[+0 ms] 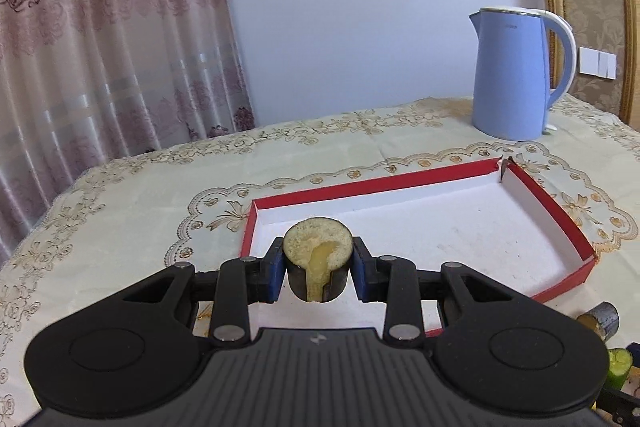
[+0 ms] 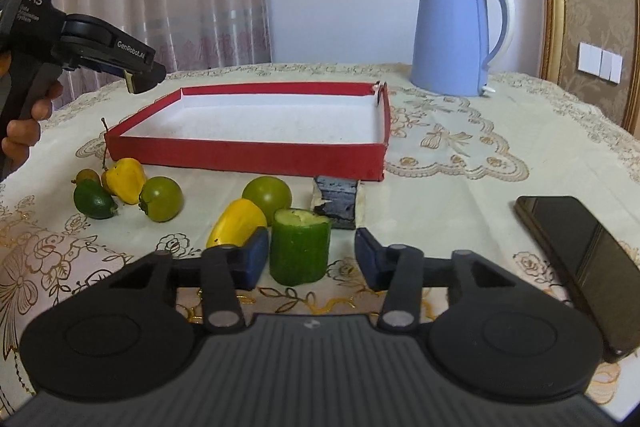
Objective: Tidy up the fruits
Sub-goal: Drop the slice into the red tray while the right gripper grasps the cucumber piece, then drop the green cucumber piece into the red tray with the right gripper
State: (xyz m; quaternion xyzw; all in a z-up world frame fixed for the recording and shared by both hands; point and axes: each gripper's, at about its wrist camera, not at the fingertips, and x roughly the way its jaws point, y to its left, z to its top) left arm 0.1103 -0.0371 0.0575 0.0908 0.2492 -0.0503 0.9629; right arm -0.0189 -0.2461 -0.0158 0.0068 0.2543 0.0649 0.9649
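The left tool (image 1: 318,273) grips a dark eggplant chunk (image 1: 317,263) above the red tray's (image 1: 568,223) near corner; it should lower before releasing. The right tool (image 2: 312,257) stands open around an upright cucumber piece (image 2: 300,247) on the worktop (image 2: 460,195).

Two yellow fruits (image 2: 124,179), four green (one small) (image 2: 161,203), one cucumber piece (image 2: 300,251).

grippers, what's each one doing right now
left gripper: closed on an eggplant piece.
right gripper: open around the cucumber piece, not yet clamped.
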